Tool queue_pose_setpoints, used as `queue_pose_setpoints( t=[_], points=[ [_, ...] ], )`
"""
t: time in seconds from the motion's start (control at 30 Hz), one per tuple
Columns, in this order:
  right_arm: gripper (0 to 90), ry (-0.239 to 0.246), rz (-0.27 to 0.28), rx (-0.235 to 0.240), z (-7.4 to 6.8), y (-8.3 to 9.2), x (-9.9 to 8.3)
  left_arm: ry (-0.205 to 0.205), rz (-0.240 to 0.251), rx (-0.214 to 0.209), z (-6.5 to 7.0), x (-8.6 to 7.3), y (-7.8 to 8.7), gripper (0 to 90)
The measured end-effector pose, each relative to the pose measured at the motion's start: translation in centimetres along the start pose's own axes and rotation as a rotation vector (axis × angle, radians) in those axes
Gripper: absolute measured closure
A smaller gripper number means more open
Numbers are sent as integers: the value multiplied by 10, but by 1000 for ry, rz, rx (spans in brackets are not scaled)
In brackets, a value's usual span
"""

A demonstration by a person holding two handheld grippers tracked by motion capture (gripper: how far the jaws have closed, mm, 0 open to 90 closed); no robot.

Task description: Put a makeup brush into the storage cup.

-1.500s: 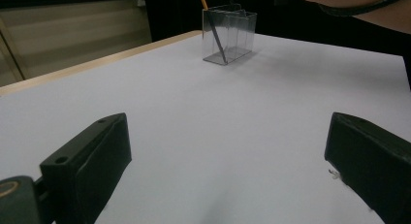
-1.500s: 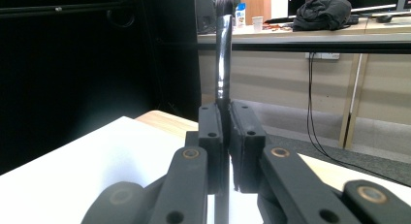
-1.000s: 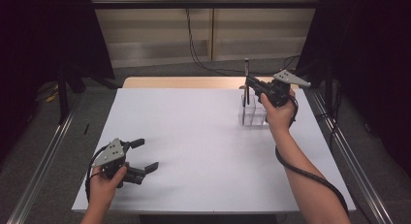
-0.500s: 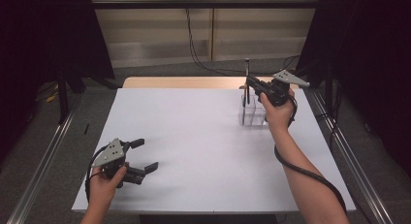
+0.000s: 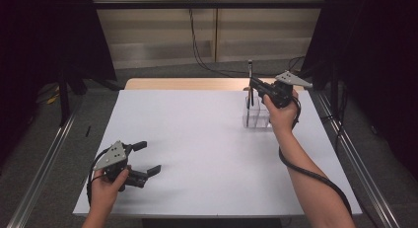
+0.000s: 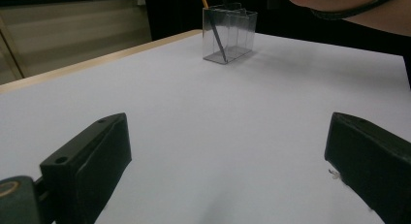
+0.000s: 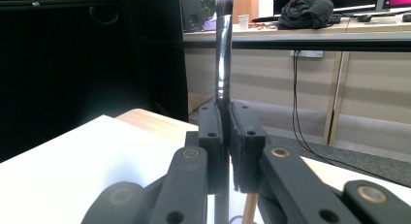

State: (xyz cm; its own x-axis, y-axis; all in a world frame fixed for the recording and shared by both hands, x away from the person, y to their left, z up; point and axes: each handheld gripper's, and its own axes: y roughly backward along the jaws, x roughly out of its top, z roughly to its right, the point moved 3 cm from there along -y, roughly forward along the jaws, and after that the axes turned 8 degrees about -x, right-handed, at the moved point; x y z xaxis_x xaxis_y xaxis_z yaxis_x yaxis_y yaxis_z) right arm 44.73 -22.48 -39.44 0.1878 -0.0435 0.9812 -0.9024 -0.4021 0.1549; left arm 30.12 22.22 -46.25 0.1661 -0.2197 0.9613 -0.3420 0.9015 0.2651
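The right gripper (image 5: pixel 252 83) has its fingers clamped on an upright makeup brush (image 7: pixel 223 49), its lower end inside the clear holder (image 5: pixel 257 114) at the counter's (image 5: pixel 197 139) far right; this looks like either lifting out or setting in; next calls for a straight vertical move; the left gripper (image 5: pixel 145 158) rests near the front edge, fingers apart.

At the lower left of the high view, the left gripper (image 5: pixel 147 160) lies low in the left hand (image 5: pixel 106 184), jaws wide apart. At upper right, the right gripper (image 5: pixel 253 84) is raised, jaws clamped together.
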Motion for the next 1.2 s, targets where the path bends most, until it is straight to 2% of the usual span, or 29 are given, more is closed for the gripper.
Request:
queue_pose_setpoints(
  t=[0.7, 1.2],
  points=[
    [845, 18, -2, 6, -1, -2, -5, -1, 1, 0, 0, 0, 1, 28],
    [845, 12, -11, 10, 1, 0, -14, -4, 1, 1, 0, 1, 1, 28]
  ],
)
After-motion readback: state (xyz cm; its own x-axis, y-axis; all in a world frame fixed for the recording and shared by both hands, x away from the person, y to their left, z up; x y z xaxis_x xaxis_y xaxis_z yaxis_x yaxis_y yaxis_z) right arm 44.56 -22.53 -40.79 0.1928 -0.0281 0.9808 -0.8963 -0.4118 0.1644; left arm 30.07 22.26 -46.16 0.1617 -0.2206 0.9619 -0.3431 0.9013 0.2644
